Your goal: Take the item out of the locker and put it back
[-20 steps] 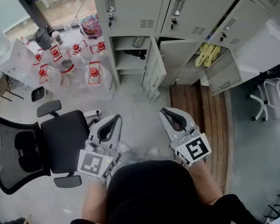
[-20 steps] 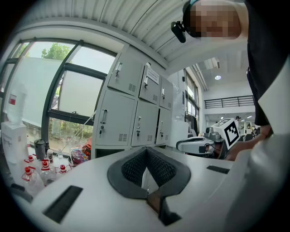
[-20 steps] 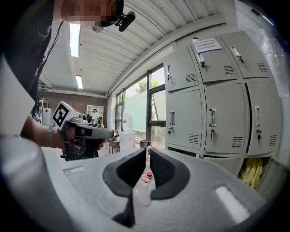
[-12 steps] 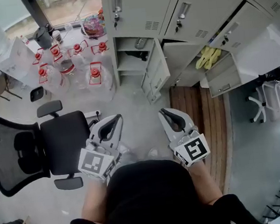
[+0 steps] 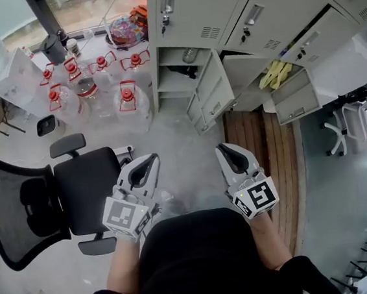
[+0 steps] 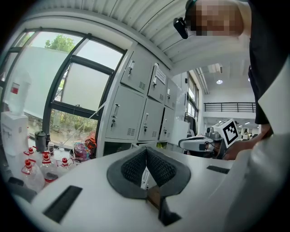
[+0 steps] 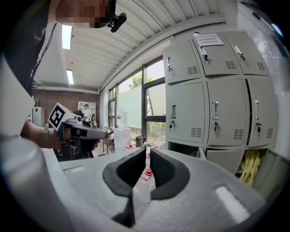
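The person stands facing the bank of lockers and holds both grippers low in front of the body, side by side and well apart. Both forearms reach forward from the waist. The left gripper (image 5: 151, 159) points ahead and slightly towards the middle, close to level. Its jaws are clenched together at the tips, with nothing between them. The right gripper (image 5: 224, 150) also points ahead and leans a little inward. Its jaws are drawn in to a thin slit and it carries nothing.

Both grippers are well short of the open locker (image 5: 178, 85), whose door (image 5: 211, 92) swings out to the right. A small grey item (image 5: 189, 56) lies on its upper shelf, untouched. Whether this is the task's thing cannot be told, since yellow gloves (image 5: 273, 73) sit in another open compartment further right.

An office chair (image 5: 77, 187) stands just left of the left gripper, and red-capped water jugs (image 5: 126, 100) cluster on the floor beside the locker.
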